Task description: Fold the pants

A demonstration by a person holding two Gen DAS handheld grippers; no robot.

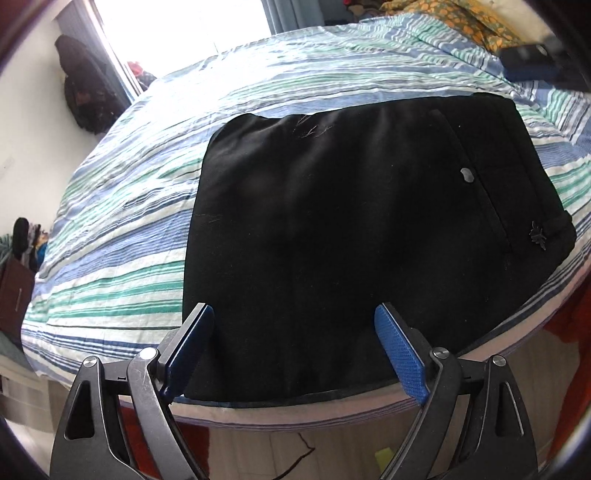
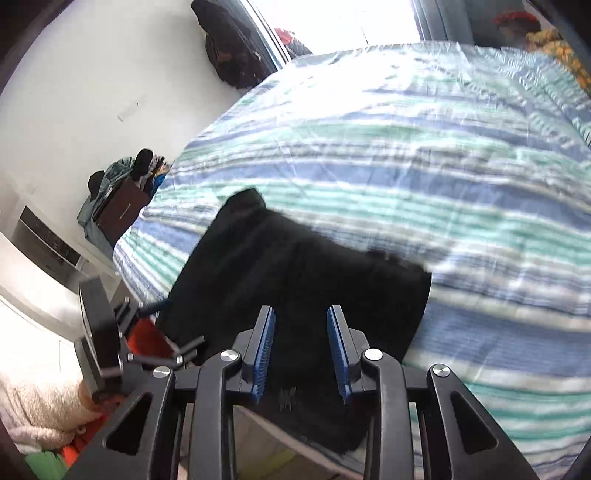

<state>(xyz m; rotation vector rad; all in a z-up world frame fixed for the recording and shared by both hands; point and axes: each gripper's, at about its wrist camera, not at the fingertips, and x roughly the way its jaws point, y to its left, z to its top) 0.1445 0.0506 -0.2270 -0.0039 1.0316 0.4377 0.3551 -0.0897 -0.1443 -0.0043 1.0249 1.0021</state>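
A striped bedsheet [image 1: 258, 96] — blue, green and white — covered the bed. A yellow patterned cloth [image 1: 454, 18] lay at its far right corner. A dark bag [image 1: 86, 92] hung on the white wall beside the bright window [image 1: 177, 26]. A brown box [image 2: 123, 212] stood among piled clothes [image 2: 98, 195] at the bed's left.

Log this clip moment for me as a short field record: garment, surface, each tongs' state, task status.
garment: black pants, folded into a compact rectangle
surface: striped bedspread, pants near the bed's front edge
left tongs: open, above the pants' near edge, gripping nothing
right tongs: open, over the pants, gripping nothing
status: fold looks done or nearly so
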